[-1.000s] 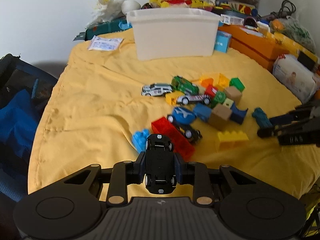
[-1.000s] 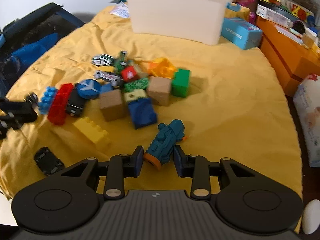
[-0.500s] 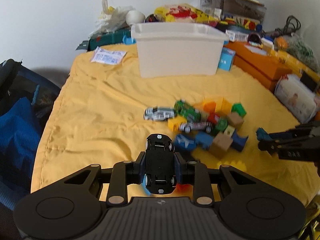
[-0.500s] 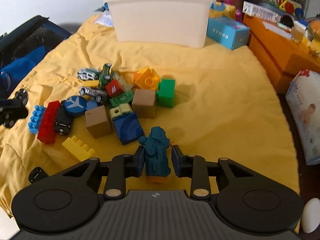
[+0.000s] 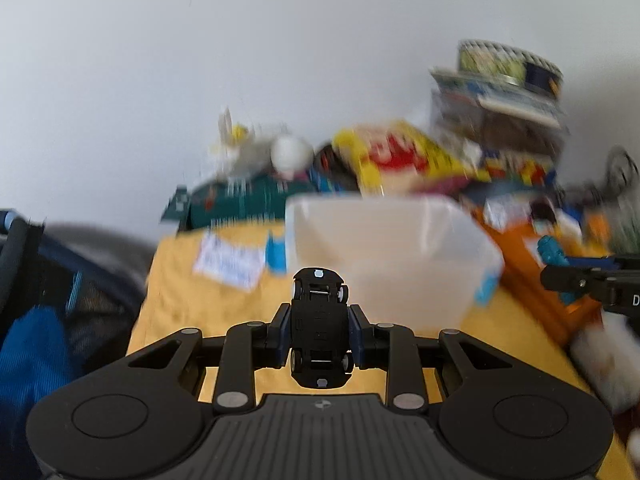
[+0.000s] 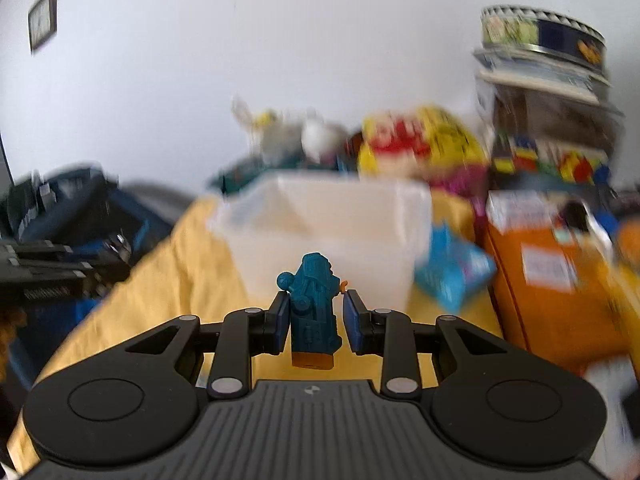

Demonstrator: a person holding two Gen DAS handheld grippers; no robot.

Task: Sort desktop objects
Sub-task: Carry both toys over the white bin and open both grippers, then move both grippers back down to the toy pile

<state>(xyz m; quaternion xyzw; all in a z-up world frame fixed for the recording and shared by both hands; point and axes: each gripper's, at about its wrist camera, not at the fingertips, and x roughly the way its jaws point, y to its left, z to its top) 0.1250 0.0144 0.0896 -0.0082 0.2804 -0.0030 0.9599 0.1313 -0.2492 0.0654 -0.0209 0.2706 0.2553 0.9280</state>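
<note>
Black toy car [image 5: 320, 330] pinched belly-up in left gripper [image 5: 320, 334], teal toy train [image 6: 313, 312] clamped in right gripper [image 6: 314, 322]; both in the air facing the white plastic bin [image 5: 400, 256] on yellow cloth [image 5: 176, 280], background blurred

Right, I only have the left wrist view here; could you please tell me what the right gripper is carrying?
Observer: The right gripper grips a teal toy standing upright, with an orange base at its near end; its jaws have just been closing.
Operator: Thanks. My left gripper holds the black toy car. Is the white bin ahead of the right one too?
Observer: Yes, the white bin sits straight ahead, beyond the teal toy.
Operator: Is there anything else that I cannot see?
Observer: A small framed picture hangs on the wall, far left.
</note>
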